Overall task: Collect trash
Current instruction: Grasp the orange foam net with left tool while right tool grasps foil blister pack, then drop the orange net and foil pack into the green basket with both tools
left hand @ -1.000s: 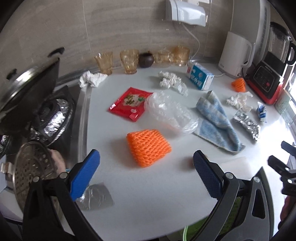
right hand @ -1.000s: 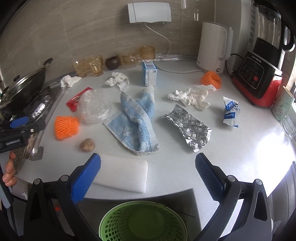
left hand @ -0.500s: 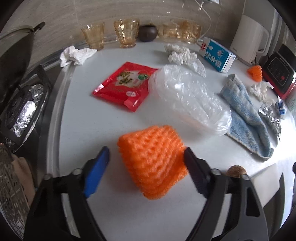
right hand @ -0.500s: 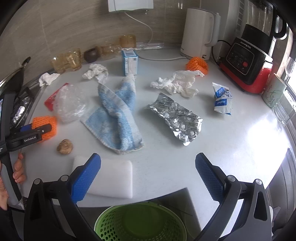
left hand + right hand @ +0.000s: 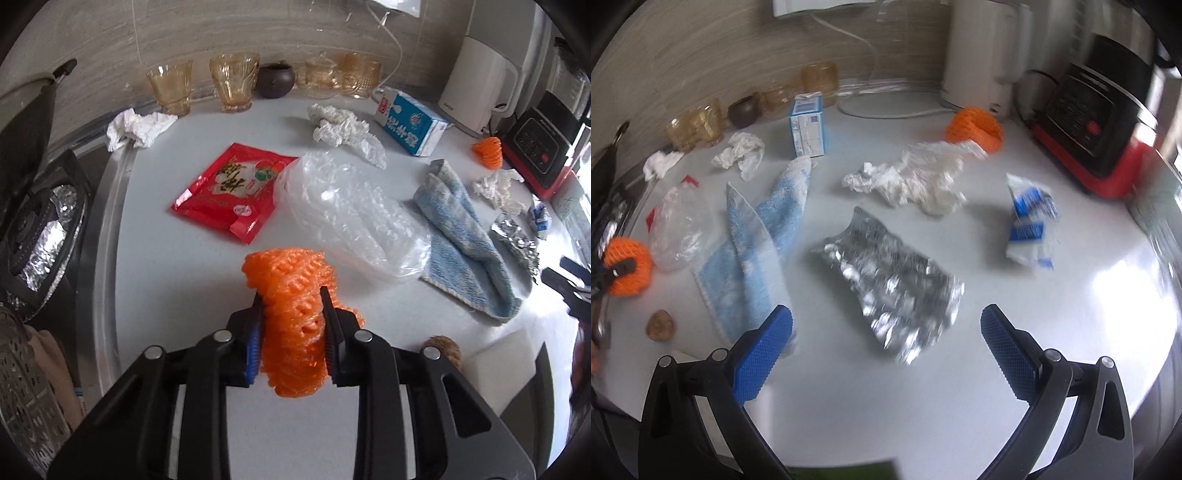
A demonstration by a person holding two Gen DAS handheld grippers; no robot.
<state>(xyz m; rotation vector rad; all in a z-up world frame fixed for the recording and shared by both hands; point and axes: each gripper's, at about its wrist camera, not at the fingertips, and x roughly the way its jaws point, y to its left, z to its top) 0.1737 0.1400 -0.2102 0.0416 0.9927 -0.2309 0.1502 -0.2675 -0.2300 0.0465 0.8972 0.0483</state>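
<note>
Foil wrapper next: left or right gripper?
Right. The right gripper is open with the foil wrapper lying just ahead between its fingers. The left gripper is shut on the orange foam net, and the foil sits far off to its side.

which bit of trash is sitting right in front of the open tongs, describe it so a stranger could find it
Start at the white countertop and go to its middle, between the blue towel and the blue-and-white pouch. There lies a crumpled silver foil wrapper, just ahead of the open right tongs. It is the only shiny metallic piece; the crumpled white tissue behind it is dull and soft.
</note>
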